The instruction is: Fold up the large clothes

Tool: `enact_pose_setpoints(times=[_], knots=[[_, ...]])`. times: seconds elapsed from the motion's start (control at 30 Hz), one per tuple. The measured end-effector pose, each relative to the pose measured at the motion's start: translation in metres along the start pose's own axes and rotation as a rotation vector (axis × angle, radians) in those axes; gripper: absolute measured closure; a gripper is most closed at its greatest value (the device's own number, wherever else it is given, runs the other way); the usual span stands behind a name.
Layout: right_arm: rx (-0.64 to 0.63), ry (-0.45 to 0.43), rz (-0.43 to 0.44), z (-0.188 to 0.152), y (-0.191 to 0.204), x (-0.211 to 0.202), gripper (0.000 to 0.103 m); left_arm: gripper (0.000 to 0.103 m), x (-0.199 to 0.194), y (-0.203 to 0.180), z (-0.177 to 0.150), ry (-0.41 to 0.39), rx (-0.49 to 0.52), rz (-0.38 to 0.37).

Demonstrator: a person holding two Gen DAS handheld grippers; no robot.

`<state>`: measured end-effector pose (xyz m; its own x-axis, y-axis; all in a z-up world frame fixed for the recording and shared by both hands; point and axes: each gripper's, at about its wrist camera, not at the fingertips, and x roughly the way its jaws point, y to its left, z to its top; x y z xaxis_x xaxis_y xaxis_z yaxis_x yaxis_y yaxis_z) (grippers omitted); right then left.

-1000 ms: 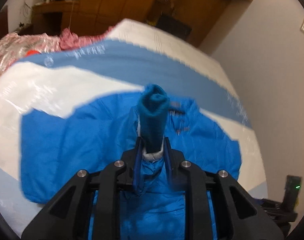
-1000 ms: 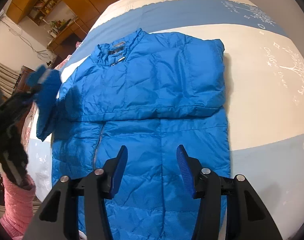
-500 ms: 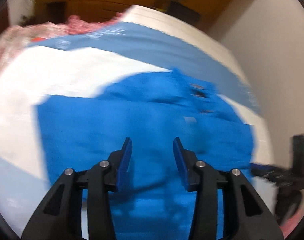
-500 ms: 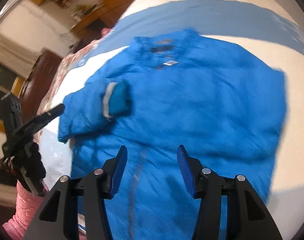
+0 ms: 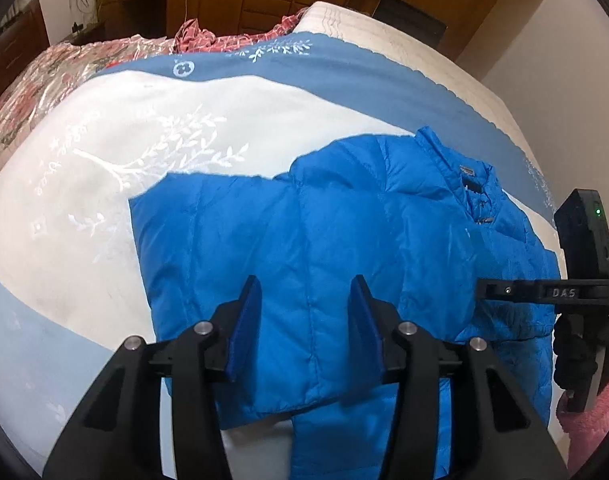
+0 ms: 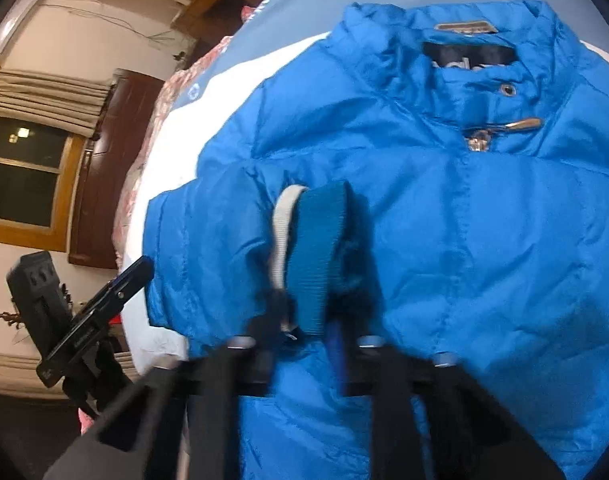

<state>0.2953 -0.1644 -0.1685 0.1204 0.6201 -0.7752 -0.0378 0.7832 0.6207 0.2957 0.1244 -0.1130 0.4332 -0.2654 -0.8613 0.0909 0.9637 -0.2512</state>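
Jacket edge beside bare bedspread.

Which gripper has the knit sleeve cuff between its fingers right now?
The right gripper: the teal knit cuff sits between its blurred fingers, grip unclear. The left gripper is open above the blue jacket, holding nothing.

Left hand-held gripper gaping, unloaded; right hand-held gripper blurred.

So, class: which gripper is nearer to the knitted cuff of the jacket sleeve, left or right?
Right. The right gripper sits right at the knitted cuff, its fingers on either side of it. The left gripper hangs open, off at the jacket's side, away from the cuff.
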Motion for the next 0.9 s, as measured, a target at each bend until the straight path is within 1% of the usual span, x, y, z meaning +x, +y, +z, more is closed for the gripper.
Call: enact_pose_setpoints(times=[0.13, 0.23, 0.33, 0.43, 0.5, 0.6, 0.67, 0.7, 0.8, 0.83, 0.9], knots=[[-0.024, -0.081, -0.015, -0.008, -0.001, -0.033, 0.094, 0.056, -0.013, -0.005, 0.006, -0.032, -0.001, -0.017], [-0.008, -0.158, -0.05, -0.019, -0.015, -0.074, 0.095, 0.056, -0.019, -0.015, 0.01, -0.056, 0.016, -0.031], [0.033, -0.211, -0.074, -0.029, -0.038, -0.111, 0.095, 0.056, -0.02, -0.026, 0.013, -0.065, 0.04, -0.048], [0.074, -0.274, -0.157, -0.042, -0.07, -0.149, 0.095, 0.056, -0.014, -0.042, 0.014, -0.058, 0.066, -0.068], [0.123, -0.311, -0.192, -0.054, -0.093, -0.173, 0.094, 0.056, -0.007, -0.056, 0.015, -0.049, 0.096, -0.067], [0.184, -0.343, -0.229, -0.068, -0.122, -0.195, 0.095, 0.056, 0.006, -0.071, 0.015, -0.026, 0.128, -0.071], [0.215, -0.344, -0.229, -0.071, -0.134, -0.197, 0.095, 0.056, 0.022, -0.081, 0.014, 0.003, 0.15, -0.052], [0.229, -0.338, -0.247, -0.074, -0.141, -0.195, 0.095, 0.056, 0.031, -0.083, 0.013, 0.019, 0.156, -0.037], [0.266, -0.287, -0.287, -0.078, -0.157, -0.17, 0.094, 0.055, 0.068, -0.083, 0.008, 0.112, 0.157, 0.0], [0.277, -0.267, -0.291, -0.078, -0.163, -0.161, 0.094, 0.054, 0.079, -0.082, 0.005, 0.126, 0.168, 0.018], [0.295, -0.238, -0.287, -0.081, -0.172, -0.146, 0.094, 0.054, 0.083, -0.082, 0.003, 0.113, 0.179, 0.022]])
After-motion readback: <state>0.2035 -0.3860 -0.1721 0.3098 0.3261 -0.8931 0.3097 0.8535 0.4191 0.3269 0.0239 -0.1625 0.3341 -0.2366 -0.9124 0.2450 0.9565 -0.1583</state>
